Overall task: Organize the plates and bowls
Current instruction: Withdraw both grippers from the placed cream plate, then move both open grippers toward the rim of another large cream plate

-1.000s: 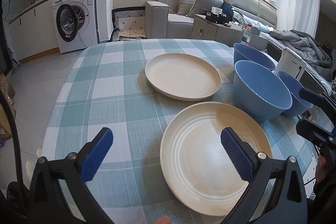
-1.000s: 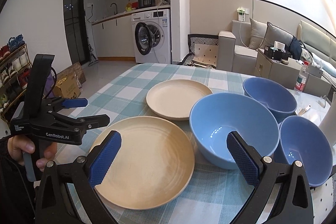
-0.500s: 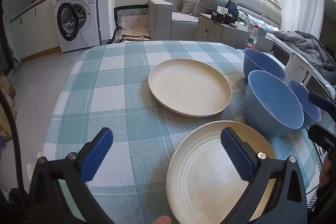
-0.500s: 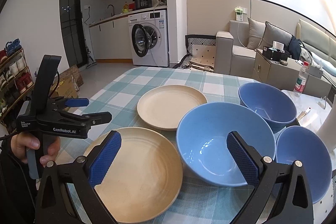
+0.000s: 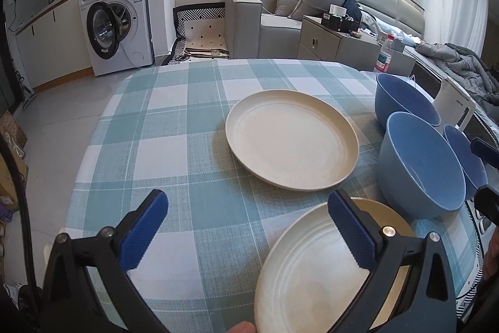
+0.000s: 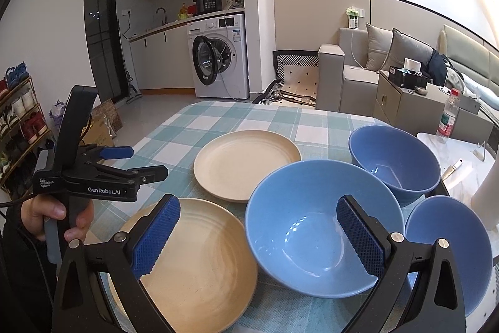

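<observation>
since the earlier frames, both grippers have advanced toward the dishes, which sit lower and larger in view. left gripper: jaws spread wide, holding nothing, above the checked tablecloth; near plate at 5 o'clock under its right finger, far plate at 1 o'clock. right gripper: jaws wide apart, empty, over the large bowl. two smaller bowls lie at 1 and 3 o'clock.
</observation>
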The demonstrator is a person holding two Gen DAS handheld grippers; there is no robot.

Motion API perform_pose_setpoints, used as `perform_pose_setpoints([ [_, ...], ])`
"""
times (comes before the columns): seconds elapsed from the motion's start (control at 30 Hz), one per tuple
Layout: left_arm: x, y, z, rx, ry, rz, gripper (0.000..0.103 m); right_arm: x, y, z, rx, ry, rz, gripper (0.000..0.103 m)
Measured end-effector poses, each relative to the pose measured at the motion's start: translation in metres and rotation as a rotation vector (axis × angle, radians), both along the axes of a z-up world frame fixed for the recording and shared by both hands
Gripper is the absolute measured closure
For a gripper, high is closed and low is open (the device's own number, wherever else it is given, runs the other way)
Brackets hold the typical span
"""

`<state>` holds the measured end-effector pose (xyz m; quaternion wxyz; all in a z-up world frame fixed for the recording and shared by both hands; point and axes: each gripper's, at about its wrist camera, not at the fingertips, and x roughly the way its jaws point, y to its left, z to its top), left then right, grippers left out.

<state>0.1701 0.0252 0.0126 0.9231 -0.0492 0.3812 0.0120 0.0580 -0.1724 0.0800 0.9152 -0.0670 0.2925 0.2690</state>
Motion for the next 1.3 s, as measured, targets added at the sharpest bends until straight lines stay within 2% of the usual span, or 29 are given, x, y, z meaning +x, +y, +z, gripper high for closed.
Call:
perform_pose_setpoints([
  [0.4, 0.027, 0.009, -0.007, 0.003, 0.032, 0.027, 0.0, 0.019, -0.002, 0.006, 0.012, 0.007, 0.01, 0.001],
  [0.6, 0.041, 0.01, -0.012, 0.036, 0.057, 0.032, 0.0, 0.028, -0.009, 0.002, 0.026, 0.027, -0.003, 0.001],
  [0.83, 0.057, 0.014, -0.019, 0.027, 0.081, 0.05, 0.0, 0.039, -0.017, 0.0, 0.041, 0.049, -0.018, 0.001],
  [1.3, 0.081, 0.007, -0.039, 0.074, 0.152, 0.056, 0.0, 0.058, -0.026, -0.01, 0.038, 0.076, -0.052, 0.001],
])
